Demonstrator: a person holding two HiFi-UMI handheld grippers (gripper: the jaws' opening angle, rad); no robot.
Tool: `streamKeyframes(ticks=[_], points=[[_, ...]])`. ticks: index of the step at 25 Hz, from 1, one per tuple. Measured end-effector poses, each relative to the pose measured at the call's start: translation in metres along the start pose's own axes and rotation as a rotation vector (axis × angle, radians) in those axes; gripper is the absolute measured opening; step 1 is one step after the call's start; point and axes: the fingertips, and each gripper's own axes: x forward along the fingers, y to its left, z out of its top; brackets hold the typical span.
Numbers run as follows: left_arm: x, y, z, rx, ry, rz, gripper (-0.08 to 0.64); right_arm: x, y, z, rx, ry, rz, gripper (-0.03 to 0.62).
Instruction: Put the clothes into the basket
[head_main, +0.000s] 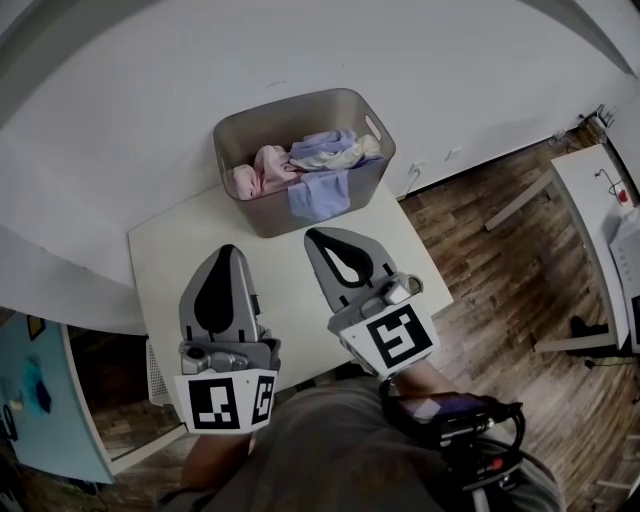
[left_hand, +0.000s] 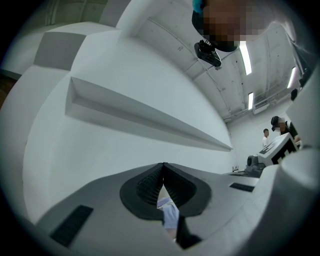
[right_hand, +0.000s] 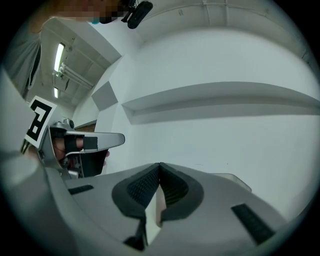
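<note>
I am holding my left gripper (head_main: 228, 250) over the near part of the white table (head_main: 165, 250), its jaws pressed together tip to tip with nothing between them; in the left gripper view only a narrow slit is showing below the ribbed pads (left_hand: 147, 186), and through it I am seeing a bit of lavender fabric that lies beyond, not in my grip. I am holding my right gripper (head_main: 312, 236) just beside it, to the right and slightly farther out; its jaws are likewise closed on nothing, and the right gripper view is showing the pads meeting at the tip with pale table in the gap beneath.

The clothes (head_main: 300, 160) are lying in the grey basket (head_main: 300, 96), which is standing at the far edge of the table, beyond both grippers and apart from them; a pink garment (head_main: 262, 168) is sitting at the left, a cream piece (head_main: 352, 155) at the far right, and a lavender cloth (head_main: 320, 193) is draping over the basket's near rim and hanging down its outer wall. A wooden floor (head_main: 480, 230) is showing to the right of the table.
</note>
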Motion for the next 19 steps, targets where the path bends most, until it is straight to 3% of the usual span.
streamKeyframes(ticks=[19], points=[[-0.0048,0.0051,-0.0060,-0.034,-0.004,0.007,0.009,-0.0007,0.0067,0.0029,-0.016,-0.007,0.007,0.008]])
